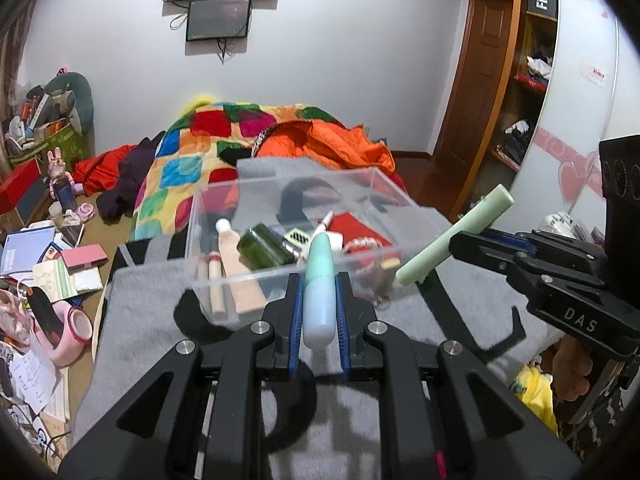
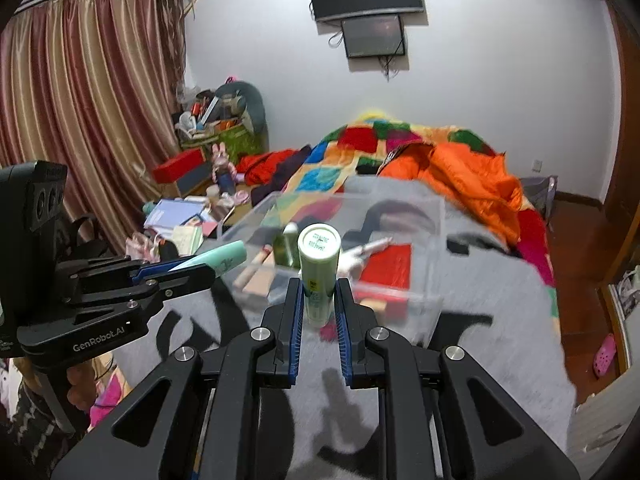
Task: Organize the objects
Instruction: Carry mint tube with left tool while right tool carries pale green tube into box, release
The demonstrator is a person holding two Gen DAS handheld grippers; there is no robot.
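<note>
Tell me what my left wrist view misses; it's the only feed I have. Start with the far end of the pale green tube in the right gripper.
Observer: The right wrist view shows the pale green tube end on: a flat round cap with small print I cannot read.
Operator: Report how the right gripper grips it.
Observer: The right gripper is shut on the tube's lower part, blue pads against both sides.
Operator: Describe the room left of the pile of boxes.
Observer: Striped red and gold curtains hang there from near the ceiling.
Operator: Check the floor on the right of the bed.
Observer: A pink clog lies on the wooden floor there.
</note>
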